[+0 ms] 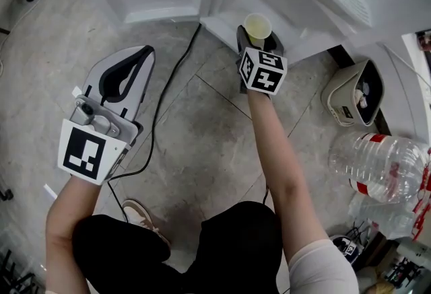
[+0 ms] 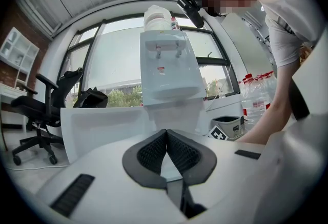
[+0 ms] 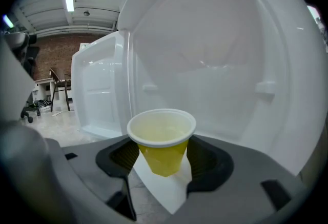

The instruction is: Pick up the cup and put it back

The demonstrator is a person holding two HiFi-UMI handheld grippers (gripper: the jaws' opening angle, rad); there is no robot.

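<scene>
Right tool [image 3: 163, 159] is gripping the upright cup [image 3: 162, 138], open white cabinet [image 3: 220, 79] lying straight ahead; left tool [image 2: 166, 136] is sitting clenched, empty, well apart.

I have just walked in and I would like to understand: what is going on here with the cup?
A person holds a pair of tongs in each hand. The right tongs grip a yellow cup by its sides, upright, just in front of an open white cabinet. The left tongs are shut with nothing in them, held off to the side above the floor.
</scene>
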